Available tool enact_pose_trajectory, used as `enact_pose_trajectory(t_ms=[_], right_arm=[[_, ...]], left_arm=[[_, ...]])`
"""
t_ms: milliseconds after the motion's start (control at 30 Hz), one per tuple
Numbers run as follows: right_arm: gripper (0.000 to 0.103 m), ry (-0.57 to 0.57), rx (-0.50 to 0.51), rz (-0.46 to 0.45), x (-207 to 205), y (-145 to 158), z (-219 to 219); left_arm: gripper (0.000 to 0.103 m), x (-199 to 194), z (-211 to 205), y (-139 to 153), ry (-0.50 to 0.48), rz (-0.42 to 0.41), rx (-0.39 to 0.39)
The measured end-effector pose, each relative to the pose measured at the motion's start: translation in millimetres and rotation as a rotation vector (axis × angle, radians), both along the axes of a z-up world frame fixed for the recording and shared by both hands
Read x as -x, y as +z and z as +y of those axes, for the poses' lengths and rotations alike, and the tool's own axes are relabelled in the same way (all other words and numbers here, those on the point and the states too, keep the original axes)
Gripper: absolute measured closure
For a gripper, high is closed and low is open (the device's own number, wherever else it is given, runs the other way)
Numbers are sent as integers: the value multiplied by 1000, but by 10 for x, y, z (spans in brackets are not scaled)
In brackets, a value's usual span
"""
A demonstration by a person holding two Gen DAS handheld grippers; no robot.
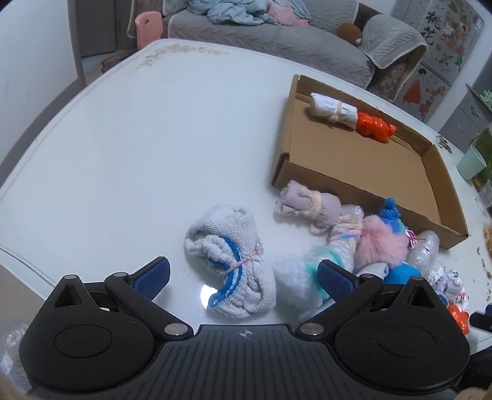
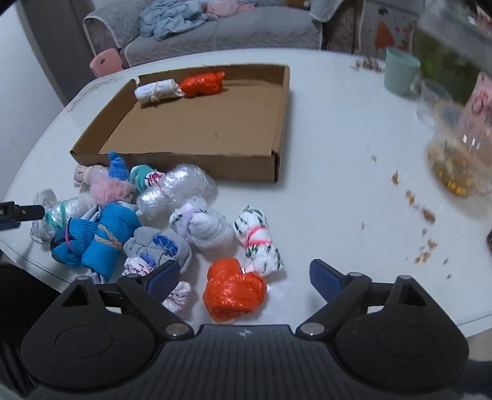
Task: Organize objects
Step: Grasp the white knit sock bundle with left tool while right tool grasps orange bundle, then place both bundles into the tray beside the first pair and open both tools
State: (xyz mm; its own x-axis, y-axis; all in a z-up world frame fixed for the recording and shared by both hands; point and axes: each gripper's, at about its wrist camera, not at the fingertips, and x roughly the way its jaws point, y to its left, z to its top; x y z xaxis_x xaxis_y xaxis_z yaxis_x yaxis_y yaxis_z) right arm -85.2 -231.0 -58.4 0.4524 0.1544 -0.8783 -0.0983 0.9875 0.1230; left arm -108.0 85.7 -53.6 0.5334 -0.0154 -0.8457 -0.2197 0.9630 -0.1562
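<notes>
White table (image 1: 129,147) fills your view, with a grey sofa (image 1: 276,40) behind it piled with clothes and a pink stool (image 1: 149,27) at its end. Your left gripper (image 1: 243,277) hangs low over the near edge, jaws spread wide, nothing between the pads, and a grey towel roll (image 1: 230,267) with blue trim lies right between the fingers on the tabletop. Just right of it, a bubble-wrap bundle (image 1: 295,277) touches the towel roll, and past that you've got a lilac roll (image 1: 307,206) lying against the wall of the cardboard box (image 1: 363,157), with a pink fluffy bundle (image 1: 381,240) beside it. Inside the box, against the far wall, a white roll (image 1: 332,109) and an orange bundle (image 1: 373,126) sit end to end, touching. Your right gripper (image 2: 244,278) is wide open too, holding nothing, and an orange bag bundle (image 2: 233,290) sits between its fingers on the table. Just beyond it stands a white roll with a pink tie (image 2: 258,243), and to the left a blue knit roll (image 2: 98,243), a grey sock bundle (image 2: 156,246) and a clear wrapped bundle (image 2: 178,187) crowd together in front of the box. Off right, a mint cup (image 2: 399,72) stands well apart, with crumbs (image 2: 424,212) scattered across the table.
</notes>
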Motion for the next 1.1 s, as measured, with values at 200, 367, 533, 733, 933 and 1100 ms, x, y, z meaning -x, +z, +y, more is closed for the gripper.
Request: enact_pose_trajectory(t_ms=[200, 367, 533, 733, 933, 1100], right_arm=[[39, 11, -8, 68, -141, -182, 55], [58, 36, -12, 107, -211, -287, 87], [61, 39, -16, 103, -287, -261, 100], [62, 46, -30, 102, -354, -193, 120], [63, 55, -61, 71, -304, -48, 116], [63, 56, -90, 25, -92, 2, 65]], left_arm=[[0, -63, 105, -76, 33, 0, 14], [0, -89, 267, -59, 81, -6, -3], [1, -34, 330, -186, 103, 29, 3], [20, -34, 133, -282, 36, 66, -111], [54, 1, -23, -249, -60, 33, -182], [56, 21, 53, -198, -60, 28, -166]])
